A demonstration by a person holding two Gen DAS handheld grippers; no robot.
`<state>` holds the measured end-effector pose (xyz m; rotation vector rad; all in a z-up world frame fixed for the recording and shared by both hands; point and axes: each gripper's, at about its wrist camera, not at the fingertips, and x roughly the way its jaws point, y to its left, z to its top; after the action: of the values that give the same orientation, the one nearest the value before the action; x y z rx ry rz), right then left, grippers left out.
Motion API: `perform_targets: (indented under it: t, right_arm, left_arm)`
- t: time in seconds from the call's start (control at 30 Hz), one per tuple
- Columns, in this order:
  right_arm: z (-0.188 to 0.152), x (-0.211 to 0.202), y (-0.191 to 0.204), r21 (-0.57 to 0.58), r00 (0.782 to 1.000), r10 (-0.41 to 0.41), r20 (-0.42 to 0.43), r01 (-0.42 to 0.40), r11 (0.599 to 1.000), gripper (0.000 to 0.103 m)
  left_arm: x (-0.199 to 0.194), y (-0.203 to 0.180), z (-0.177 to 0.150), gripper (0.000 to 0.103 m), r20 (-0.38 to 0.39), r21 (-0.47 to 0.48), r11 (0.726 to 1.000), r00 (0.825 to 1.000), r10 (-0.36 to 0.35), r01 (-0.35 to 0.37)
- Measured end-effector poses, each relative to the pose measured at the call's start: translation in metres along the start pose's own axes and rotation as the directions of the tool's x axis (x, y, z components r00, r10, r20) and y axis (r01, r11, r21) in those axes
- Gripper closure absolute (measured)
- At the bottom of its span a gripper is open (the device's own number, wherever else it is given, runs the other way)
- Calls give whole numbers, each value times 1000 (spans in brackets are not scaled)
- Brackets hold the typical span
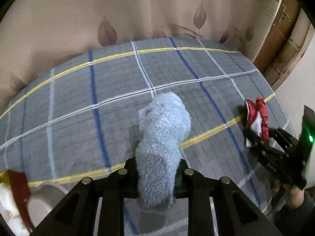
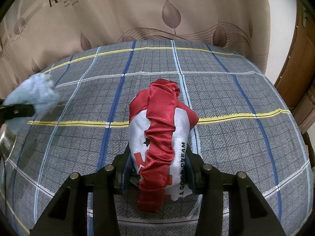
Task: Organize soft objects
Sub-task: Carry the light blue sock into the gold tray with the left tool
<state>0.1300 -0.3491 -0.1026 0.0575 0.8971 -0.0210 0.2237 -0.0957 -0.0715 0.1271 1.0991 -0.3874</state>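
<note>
My left gripper [image 1: 157, 169] is shut on a fluffy light-blue plush piece [image 1: 161, 141], held above the grey plaid bedspread [image 1: 69, 102]. The blue plush also shows at the far left of the right wrist view [image 2: 33, 96]. My right gripper [image 2: 159, 163] is shut on a red and white satin soft item [image 2: 159, 137] printed with "A GOOD DREAM", also held above the bedspread [image 2: 246, 147]. In the left wrist view the right gripper [image 1: 254, 135] appears at the right with the red and white item [image 1: 258, 116] in its jaws.
A beige curtain with a leaf print [image 2: 157, 11] hangs behind the bed. A wooden door [image 2: 303, 59] stands at the right. A red and white object [image 1: 11, 200] and a pale round container [image 1: 45, 198] sit at the lower left of the left wrist view.
</note>
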Motion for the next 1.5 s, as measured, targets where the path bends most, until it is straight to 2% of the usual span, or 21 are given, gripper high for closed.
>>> perform_targets:
  t: [0.23, 0.53, 0.73, 0.9, 1.07, 1.2, 1.33, 1.43, 1.5]
  right_arm:
    - [0, 1, 0, -1, 1000, -1, 0, 1, 1000, 59]
    - [-1, 1, 1, -3, 1000, -4, -1, 4, 1000, 59]
    - [-1, 2, 1, -6, 1000, -7, -1, 7, 1000, 59]
    - [-1, 2, 2, -7, 1000, -8, -1, 8, 1000, 59]
    - [-1, 2, 2, -9, 1000, -11, -1, 11, 1000, 59]
    - [-1, 3, 1, -11, 1000, -11, -1, 11, 1000, 59]
    - [-1, 3, 1, -12, 1000, -12, -1, 12, 1000, 59]
    - [-1, 3, 2, -12, 1000, -13, -2, 13, 1000, 59]
    - [-1, 3, 1, -13, 1000, -12, -1, 12, 1000, 59]
  left_arm:
    - [-41, 2, -25, 81, 10, -30, 999, 1000, -16, 16]
    - [-109, 37, -66, 81, 49, -67, 997, 998, 27, -24]
    - [-151, 86, -84, 81, 82, -124, 984, 987, 136, -125]
    - [-171, 143, -103, 81, 74, -228, 954, 973, 219, -197]
    - [-172, 192, -122, 81, 53, -326, 914, 961, 272, -241]
    - [-162, 224, -134, 81, 27, -385, 887, 958, 286, -254]
    - [-148, 242, -137, 81, 15, -420, 872, 959, 282, -250]
    - [-137, 251, -137, 81, -2, -417, 860, 947, 322, -293]
    - [-130, 260, -138, 81, -13, -437, 851, 948, 318, -291]
